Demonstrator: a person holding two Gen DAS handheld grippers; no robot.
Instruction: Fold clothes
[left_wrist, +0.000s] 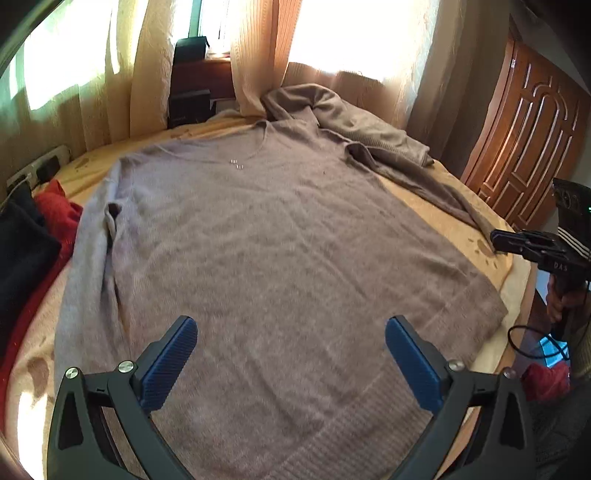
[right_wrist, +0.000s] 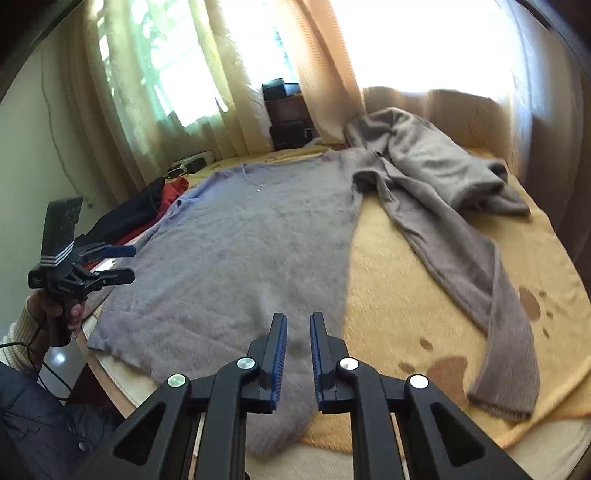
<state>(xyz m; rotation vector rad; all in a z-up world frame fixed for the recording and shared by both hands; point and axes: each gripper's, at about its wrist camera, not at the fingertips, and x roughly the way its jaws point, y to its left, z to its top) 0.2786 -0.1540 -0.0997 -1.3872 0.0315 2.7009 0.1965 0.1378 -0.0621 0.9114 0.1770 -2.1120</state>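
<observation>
A grey-mauve sweater (left_wrist: 280, 236) lies spread flat, front up, on the bed; it also shows in the right wrist view (right_wrist: 236, 251). Its left sleeve (left_wrist: 88, 236) lies folded along its side. Its right sleeve (right_wrist: 480, 280) stretches out over the blanket. My left gripper (left_wrist: 291, 332) is open and empty, hovering over the sweater's hem; from the right wrist view it shows at the left edge (right_wrist: 125, 264). My right gripper (right_wrist: 298, 332) is nearly closed, with a narrow gap and nothing between the pads, above the hem's right corner; it shows at the right edge in the left wrist view (left_wrist: 496, 240).
A yellow blanket (right_wrist: 406, 302) with brown spots covers the bed. A second grey garment (right_wrist: 443, 158) lies bunched at the far right. Red and black clothes (left_wrist: 33, 229) are piled at the bed's left. Curtains, a dark nightstand (left_wrist: 192, 92) and a wooden door (left_wrist: 524, 140) stand beyond.
</observation>
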